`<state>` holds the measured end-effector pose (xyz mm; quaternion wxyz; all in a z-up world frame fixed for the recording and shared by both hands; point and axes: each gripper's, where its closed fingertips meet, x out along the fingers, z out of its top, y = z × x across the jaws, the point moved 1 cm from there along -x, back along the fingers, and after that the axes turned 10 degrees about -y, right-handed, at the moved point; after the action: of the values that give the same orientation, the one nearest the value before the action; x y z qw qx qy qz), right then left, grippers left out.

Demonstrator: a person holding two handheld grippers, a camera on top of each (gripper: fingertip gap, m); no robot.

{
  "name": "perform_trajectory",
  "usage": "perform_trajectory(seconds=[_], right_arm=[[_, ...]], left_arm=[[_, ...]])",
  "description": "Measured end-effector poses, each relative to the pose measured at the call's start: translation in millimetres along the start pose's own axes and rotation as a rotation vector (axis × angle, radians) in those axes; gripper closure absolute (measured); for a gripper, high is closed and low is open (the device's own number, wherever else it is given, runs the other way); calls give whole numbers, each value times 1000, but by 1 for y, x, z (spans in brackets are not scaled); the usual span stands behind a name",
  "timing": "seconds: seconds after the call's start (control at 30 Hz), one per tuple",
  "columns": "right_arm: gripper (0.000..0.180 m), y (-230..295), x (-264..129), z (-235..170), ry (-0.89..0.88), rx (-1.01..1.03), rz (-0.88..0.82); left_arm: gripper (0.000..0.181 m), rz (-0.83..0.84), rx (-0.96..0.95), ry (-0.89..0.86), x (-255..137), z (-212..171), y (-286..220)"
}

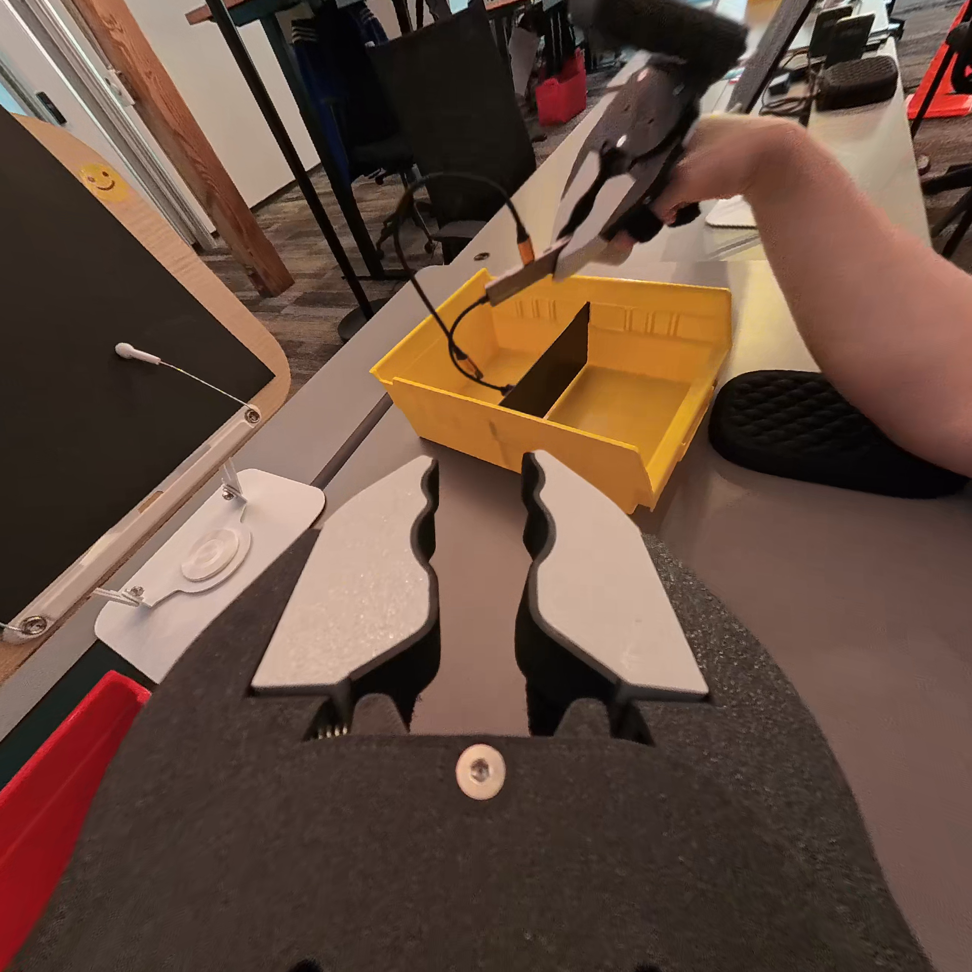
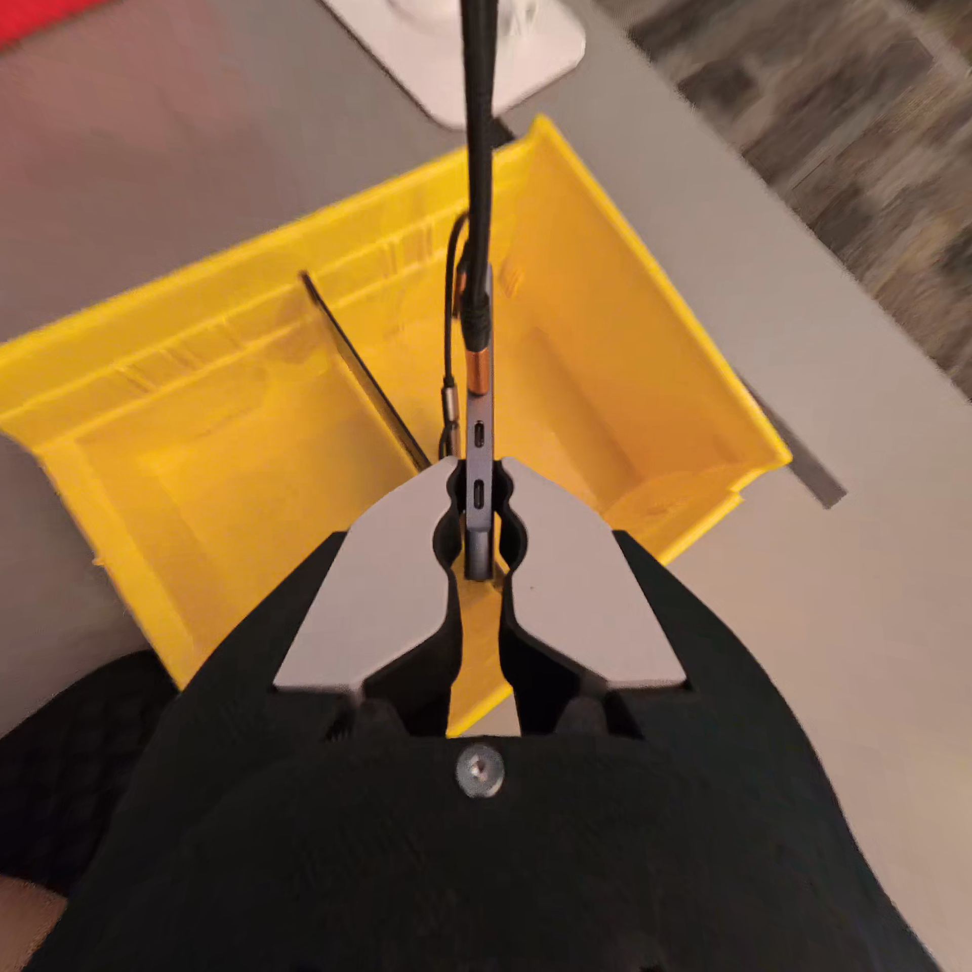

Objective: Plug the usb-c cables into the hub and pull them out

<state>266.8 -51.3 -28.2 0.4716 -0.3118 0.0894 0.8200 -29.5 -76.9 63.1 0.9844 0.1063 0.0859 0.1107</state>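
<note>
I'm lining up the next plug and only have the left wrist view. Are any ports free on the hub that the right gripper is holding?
Observer: Yes. The right wrist view shows two empty ports on the hub's narrow edge.
Operator: Where are they relative to the gripper?
Observer: One sits between the right gripper's fingers. The other is just past the tips, short of the orange-collared plug.

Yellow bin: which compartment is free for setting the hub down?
The yellow bin has two compartments split by a black divider. The one nearer the black wrist rest is bare. The other holds the slack of the black cable, so it's crowded. The right gripper holds the hub above the bin; the left gripper is open, over bare table.
</note>
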Motion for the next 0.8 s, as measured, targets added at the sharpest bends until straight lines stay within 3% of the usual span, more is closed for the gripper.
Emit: perform_trajectory(seconds=[0.23,0.37,0.47,0.6,0.73,0.8], right_arm=[[167,-15,50,-40,261,48,-59],[162,-11,51,-39,232,85,-29],[149,-27,39,-30,170,45,-129],[151,-39,12,-2,28,8,-235],[151,-41,-18,30,-89,-48,-345],[151,-37,-30,49,-147,-87,-395]], left_arm=[[151,10,15,47,-8,-5,3],[152,67,-13,44,-20,-4,16],[151,131,-94,28,-36,0,31],[151,369,-111,80,-84,-6,70],[152,709,-62,263,-157,-30,111],[152,779,-77,335,-183,-42,117]])
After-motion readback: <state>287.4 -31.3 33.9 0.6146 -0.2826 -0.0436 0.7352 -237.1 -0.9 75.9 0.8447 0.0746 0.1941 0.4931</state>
